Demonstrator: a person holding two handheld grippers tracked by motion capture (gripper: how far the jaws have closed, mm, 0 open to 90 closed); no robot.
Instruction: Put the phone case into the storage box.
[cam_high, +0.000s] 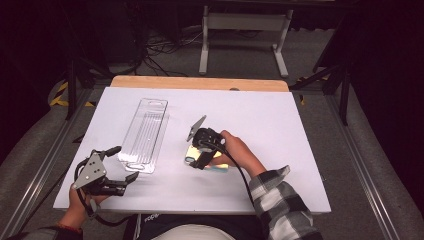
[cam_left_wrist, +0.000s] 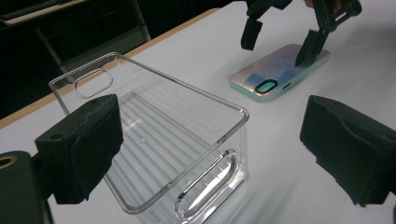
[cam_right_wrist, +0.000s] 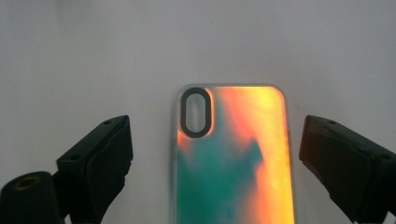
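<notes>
- Black-jawed right gripper hovered over the iridescent phone case, jaws wide and straddling it, touching nothing.
- Left gripper stood wide, empty, at the table's near-left.
- Clear plastic tray lay just beyond it, left of the case, on the white table.

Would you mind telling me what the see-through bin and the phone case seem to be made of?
The bin looks like clear, glossy hard plastic: the table shows through its ribbed floor. The phone case appears to be plastic with an iridescent finish, shifting orange to teal; whether it is rigid or soft is unclear.
</notes>
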